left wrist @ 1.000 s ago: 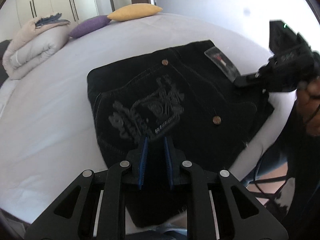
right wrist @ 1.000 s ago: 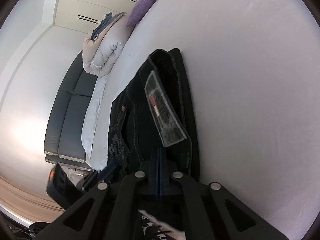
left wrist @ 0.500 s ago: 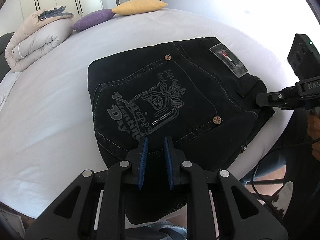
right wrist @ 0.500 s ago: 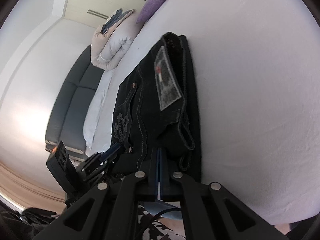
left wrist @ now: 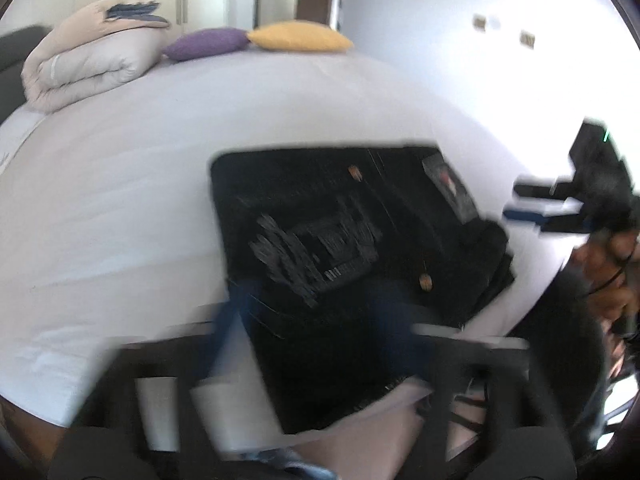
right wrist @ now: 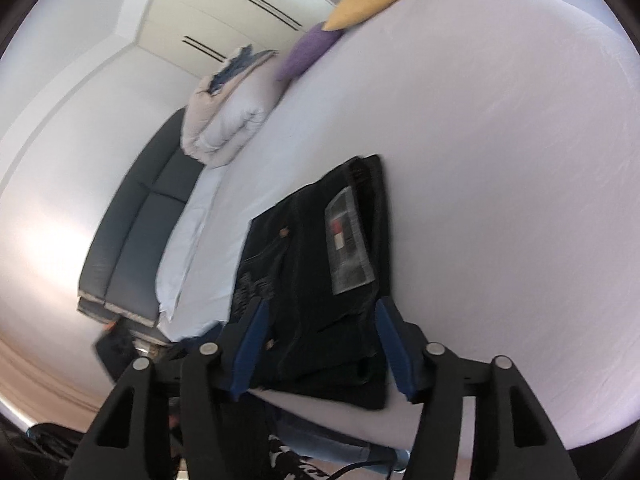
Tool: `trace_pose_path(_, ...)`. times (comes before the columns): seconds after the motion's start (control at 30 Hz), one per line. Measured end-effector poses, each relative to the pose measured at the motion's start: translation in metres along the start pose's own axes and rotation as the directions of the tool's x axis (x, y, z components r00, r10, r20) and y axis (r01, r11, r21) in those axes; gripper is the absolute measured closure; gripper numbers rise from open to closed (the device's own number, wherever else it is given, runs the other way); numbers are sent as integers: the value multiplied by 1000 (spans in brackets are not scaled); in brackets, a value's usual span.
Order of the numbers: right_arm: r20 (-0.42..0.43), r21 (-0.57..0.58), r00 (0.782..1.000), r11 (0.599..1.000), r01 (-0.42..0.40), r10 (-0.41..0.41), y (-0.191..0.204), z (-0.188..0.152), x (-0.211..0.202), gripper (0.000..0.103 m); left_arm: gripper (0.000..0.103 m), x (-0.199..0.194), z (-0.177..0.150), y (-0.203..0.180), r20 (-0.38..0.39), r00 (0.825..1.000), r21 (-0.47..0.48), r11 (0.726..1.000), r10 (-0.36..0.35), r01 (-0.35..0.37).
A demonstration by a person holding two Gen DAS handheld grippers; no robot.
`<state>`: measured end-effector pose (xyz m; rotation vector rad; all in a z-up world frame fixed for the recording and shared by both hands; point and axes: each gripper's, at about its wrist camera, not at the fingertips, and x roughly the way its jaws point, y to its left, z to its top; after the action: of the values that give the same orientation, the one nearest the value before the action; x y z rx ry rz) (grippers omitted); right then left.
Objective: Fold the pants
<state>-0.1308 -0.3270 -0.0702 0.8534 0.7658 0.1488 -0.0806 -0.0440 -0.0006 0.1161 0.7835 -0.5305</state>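
The black pants [left wrist: 344, 240] lie folded into a compact rectangle on the white bed [left wrist: 120, 184], back pocket print and grey waist label facing up. They also show in the right wrist view [right wrist: 320, 264]. My left gripper [left wrist: 316, 320] is blurred by motion, its blue pads spread wide apart, open and empty over the near edge of the pants. My right gripper [right wrist: 320, 340] is open and empty, its blue fingers [right wrist: 252, 344] standing apart just above the near end of the pants. It also shows in the left wrist view [left wrist: 560, 208], off to the right of the pants.
A rolled beige duvet [left wrist: 88, 64], a purple cushion [left wrist: 204, 42] and a yellow cushion [left wrist: 298, 36] lie at the far end of the bed. A dark grey sofa [right wrist: 136, 236] stands beside the bed. White wardrobes stand behind.
Both grippers have opened and let go of the pants. Both have pulled back from the cloth, and the left one is moving fast, so its view is blurred.
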Motion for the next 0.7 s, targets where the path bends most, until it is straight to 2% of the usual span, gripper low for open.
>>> trace_pose_path(0.03,-12,15,1000,1000,7,-7,-5,5,4,41,2,-3,2,9,21,1000,-30,999,-15,16)
trace_pose_path(0.1,-32,43,999,999,17,-16,-16,12,11,41,3,3,8,27,-1,999,-94,995,-43,43)
trace_pose_path(0.2,-76,80,997,996,24,-18,-26,19,27,41,3,22,12,55,-28,988,-221,965,-149,140)
trace_pose_path(0.23,-92,87,996,996,20,-12,-27,21,33,41,3,30,13,63,-45,985,-249,957,-164,148)
trace_pose_path(0.4,-145,68,989,997,30,-20,-19,32,57,41,6,70,20,73,-143,962,-300,936,-234,183)
trace_pose_path(0.53,-184,57,982,997,58,-46,-13,40,79,44,25,94,24,68,-209,938,-312,928,-277,204)
trace_pose_path(0.57,-187,52,981,996,72,-61,-11,42,82,48,28,97,26,67,-214,938,-307,931,-271,199)
trace_pose_path(0.6,-191,51,979,995,81,-70,-10,41,85,51,36,101,28,67,-225,939,-309,933,-261,186)
trace_pose_path(0.63,-196,46,977,995,94,-83,-10,42,88,58,46,101,29,68,-228,938,-315,932,-260,182)
trace_pose_path(0.67,-200,40,975,994,101,-91,-10,42,90,66,50,103,30,70,-228,937,-324,928,-265,184)
trace_pose_path(0.7,-202,33,975,994,102,-94,-10,42,93,67,58,104,31,73,-227,935,-333,924,-271,187)
